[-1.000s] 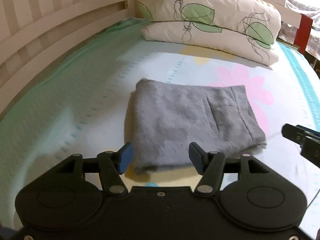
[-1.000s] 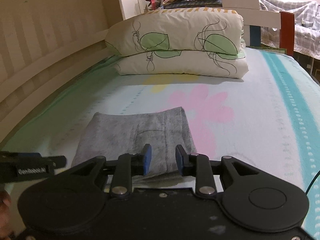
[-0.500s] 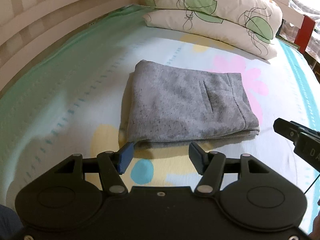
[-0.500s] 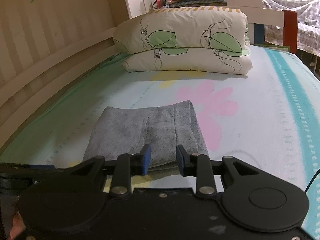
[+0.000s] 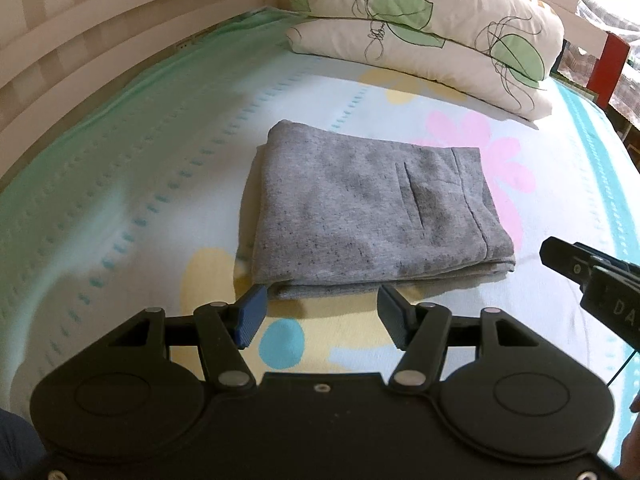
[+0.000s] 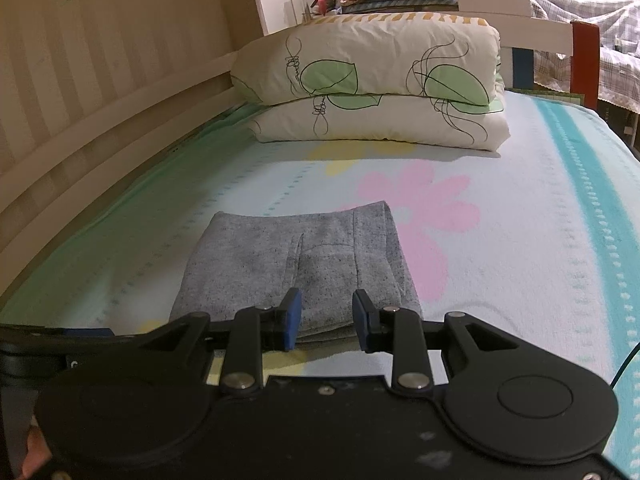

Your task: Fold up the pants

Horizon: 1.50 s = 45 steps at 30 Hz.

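The right gripper point(image 5: 592, 280) is cut off by the frame edge.

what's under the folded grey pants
The grey pants lie on the flowered bedsheet; a pink flower and a yellow patch run under their edges. The print beneath the cloth is covered.

The folded grey pants point(image 5: 372, 216) are a soft, matt, speckled knit cloth with a slightly fuzzy surface and stitched seams. Under them, the pastel flowered bed sheet point(image 5: 120, 184) looks like smooth matt woven cloth. Beyond the pants, the two stacked cream pillows with green leaf prints point(image 6: 372, 80) wear smooth cotton-like covers, lightly creased. The cream slatted bed rail point(image 5: 100, 40) beside the sheet seems painted wood, faintly satin. Both grippers, left point(image 5: 320, 312) and right point(image 6: 326, 320), are matt black plastic with shiny metal rivets and ribbed blue rubbery pads point(image 5: 252, 316).
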### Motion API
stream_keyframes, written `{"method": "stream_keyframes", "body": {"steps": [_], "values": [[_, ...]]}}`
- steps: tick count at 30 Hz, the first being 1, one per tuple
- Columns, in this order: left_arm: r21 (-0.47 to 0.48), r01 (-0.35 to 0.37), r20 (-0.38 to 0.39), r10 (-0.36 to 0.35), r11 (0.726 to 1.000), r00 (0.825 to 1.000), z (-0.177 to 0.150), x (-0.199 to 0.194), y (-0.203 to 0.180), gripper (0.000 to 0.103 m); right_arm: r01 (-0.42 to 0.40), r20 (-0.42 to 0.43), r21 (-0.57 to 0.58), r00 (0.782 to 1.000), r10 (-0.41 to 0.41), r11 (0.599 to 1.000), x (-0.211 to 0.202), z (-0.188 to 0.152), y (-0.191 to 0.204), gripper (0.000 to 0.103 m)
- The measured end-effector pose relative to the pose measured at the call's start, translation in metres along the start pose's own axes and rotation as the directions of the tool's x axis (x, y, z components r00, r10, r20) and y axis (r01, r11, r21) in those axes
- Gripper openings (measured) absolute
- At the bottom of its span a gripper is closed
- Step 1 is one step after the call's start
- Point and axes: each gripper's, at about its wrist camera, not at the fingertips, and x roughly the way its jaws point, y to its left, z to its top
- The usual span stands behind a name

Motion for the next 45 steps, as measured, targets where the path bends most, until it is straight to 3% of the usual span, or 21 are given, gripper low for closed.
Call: {"method": "stream_keyframes", "body": {"steps": [45], "values": [[0.031,0.002,-0.021,-0.002,1.0,1.0,-0.0017,0.0011,-0.0084,0.065,-0.002,-0.025,0.004,1.0,0.002,1.0,0.005,-0.0053,0.0045,0.03]]}}
